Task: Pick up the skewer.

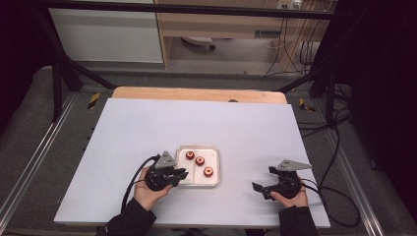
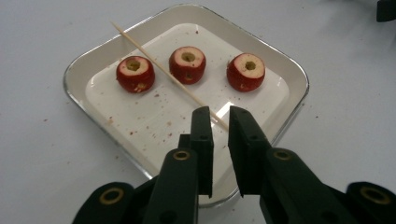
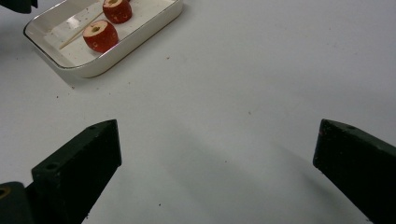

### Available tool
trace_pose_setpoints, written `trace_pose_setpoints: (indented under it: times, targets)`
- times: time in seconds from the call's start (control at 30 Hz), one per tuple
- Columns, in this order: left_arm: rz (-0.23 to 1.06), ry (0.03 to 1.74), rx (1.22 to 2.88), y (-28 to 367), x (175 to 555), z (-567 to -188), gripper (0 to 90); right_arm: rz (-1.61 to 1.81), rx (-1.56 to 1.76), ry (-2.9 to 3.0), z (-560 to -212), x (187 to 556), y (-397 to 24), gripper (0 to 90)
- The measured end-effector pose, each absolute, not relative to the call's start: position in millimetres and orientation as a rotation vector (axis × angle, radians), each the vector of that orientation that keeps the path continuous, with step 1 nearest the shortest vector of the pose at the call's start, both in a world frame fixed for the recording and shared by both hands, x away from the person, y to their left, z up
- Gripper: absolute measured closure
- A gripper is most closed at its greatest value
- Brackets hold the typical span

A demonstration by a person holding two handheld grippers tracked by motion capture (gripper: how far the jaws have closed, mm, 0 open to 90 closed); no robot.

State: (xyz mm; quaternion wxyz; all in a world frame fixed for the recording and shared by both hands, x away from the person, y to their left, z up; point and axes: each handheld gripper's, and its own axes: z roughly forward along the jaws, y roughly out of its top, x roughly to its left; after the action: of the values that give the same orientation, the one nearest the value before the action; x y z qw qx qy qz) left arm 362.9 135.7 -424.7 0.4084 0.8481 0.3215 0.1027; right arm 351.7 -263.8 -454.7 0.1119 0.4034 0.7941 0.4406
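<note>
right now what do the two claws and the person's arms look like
Both are black two-jaw tools. The left claw and the right claw each carry a grey three-cornered plate on top and trail a black cable. In the left gripper view the jaws are flat, blocky black bars on arms with brass-coloured ringed pivot holes. The person wears dark long sleeves.

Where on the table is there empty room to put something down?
Lots of room: the far half of the white table beyond the tray is bare, and so is the stretch between the tray and the right gripper. It is crowded in the tray, with three cored red fruits, a wooden skewer, and the left gripper at its near edge.
</note>
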Motion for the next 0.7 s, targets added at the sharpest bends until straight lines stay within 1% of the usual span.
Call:
trace_pose_setpoints:
  times: [0.03, 0.13, 0.27, 0.7]
  targets:
    - [0.254, 0.807, 2.139, 133, 364, -425, 82.5, 1.291, 1.183, 2.334, -455, 352, -264, 1.6]
    - [0.260, 0.801, 2.154, 124, 365, -428, 85.2, 1.294, 1.182, 2.331, -455, 352, -264, 1.6]
    - [0.228, 0.793, 2.161, 116, 367, -434, 89.4, 1.296, 1.182, 2.330, -455, 352, -264, 1.6]
    - [0.190, 0.784, 2.199, 107, 367, -446, 89.8, 1.307, 1.181, 2.331, -454, 352, -264, 1.7]
